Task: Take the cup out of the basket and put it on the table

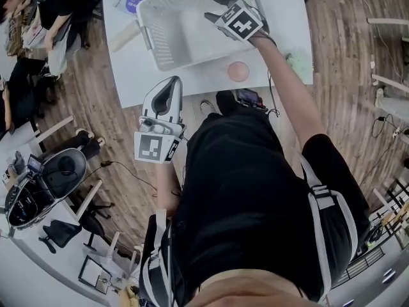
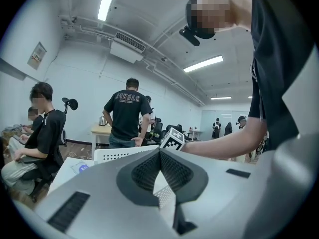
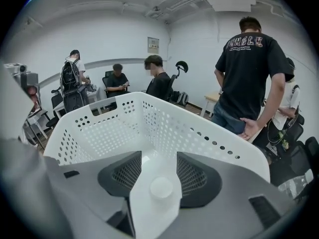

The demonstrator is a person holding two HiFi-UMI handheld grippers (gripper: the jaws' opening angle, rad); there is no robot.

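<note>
Your right gripper: jaws wide apart, pads touching nothing. White cup lies on the basket floor between them, at 6 o'clock in the right gripper view.

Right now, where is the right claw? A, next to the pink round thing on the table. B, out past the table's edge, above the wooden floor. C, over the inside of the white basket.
C: in the head view the right claw hangs over the inside of the white basket, and the right gripper view looks down past it at the basket's perforated walls and floor.
</note>
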